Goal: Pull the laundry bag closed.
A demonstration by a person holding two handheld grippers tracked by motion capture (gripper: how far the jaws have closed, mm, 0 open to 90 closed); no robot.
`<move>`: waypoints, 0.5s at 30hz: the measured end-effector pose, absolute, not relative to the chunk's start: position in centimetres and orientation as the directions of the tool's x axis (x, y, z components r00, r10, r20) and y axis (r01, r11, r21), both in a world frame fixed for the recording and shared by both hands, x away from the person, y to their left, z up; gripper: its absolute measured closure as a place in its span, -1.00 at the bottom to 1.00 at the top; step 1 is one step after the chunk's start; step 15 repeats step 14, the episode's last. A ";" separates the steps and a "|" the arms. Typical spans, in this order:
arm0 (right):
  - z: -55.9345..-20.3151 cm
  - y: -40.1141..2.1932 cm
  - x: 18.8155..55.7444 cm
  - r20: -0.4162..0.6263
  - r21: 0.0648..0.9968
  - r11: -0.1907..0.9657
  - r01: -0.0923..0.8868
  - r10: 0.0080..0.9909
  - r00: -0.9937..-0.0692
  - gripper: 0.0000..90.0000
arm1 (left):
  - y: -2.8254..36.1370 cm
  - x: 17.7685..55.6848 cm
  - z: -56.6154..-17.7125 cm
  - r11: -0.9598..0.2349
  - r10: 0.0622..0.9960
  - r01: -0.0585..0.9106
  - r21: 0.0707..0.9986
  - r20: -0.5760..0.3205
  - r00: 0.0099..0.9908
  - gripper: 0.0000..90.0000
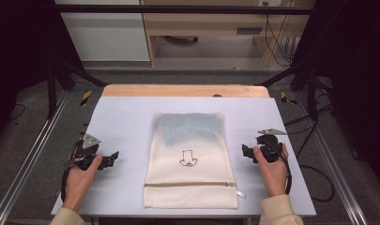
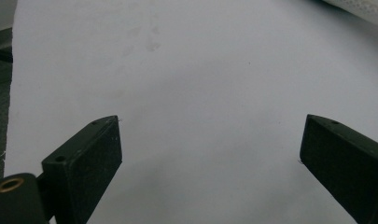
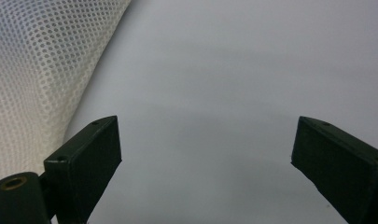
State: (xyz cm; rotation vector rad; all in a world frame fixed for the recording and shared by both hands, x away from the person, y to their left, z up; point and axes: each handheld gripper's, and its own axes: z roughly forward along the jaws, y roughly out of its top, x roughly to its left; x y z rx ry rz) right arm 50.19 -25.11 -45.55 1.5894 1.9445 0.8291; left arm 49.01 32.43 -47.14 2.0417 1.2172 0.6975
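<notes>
Mesh bag lying flat, 2 grippers waiting either side.

The cream mesh bag (image 1: 190,159) sits mid-table (image 1: 122,108), zipper end toward the person, a small printed mark on its front. The left gripper (image 1: 113,155) and right gripper (image 1: 244,151) rest on the table beside it, each with jaws spread wide, holding nothing.
</notes>
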 end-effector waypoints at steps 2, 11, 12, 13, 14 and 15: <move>-45.8 -25.1 50.4 -0.018 0.734 0.160 0.660 0.976 -0.217 -0.75 | 32.4 49.1 -47.3 -0.367 0.893 0.552 0.749 0.117 0.435 -0.88; -46.7 -24.7 49.3 -0.084 0.790 0.219 0.573 0.964 -0.253 -0.73 | 32.1 48.8 -47.3 -0.341 0.888 0.555 0.759 0.066 0.455 -0.90; -46.7 -24.7 49.1 -0.076 0.797 0.216 0.564 0.962 -0.262 -0.74 | 32.1 48.8 -47.3 -0.332 0.888 0.558 0.761 0.052 0.456 -0.90; -46.7 -24.7 49.0 -0.072 0.802 0.209 0.560 0.964 -0.256 -0.75 | 32.0 48.8 -47.3 -0.332 0.888 0.560 0.759 0.050 0.458 -0.90; -46.7 -24.8 49.0 -0.069 0.802 0.201 0.563 0.967 -0.247 -0.76 | 32.0 48.8 -47.4 -0.334 0.885 0.562 0.757 0.046 0.464 -0.90; -46.7 -24.8 49.0 -0.069 0.802 0.201 0.563 0.967 -0.247 -0.76 | 32.0 48.8 -47.4 -0.334 0.885 0.562 0.757 0.046 0.464 -0.90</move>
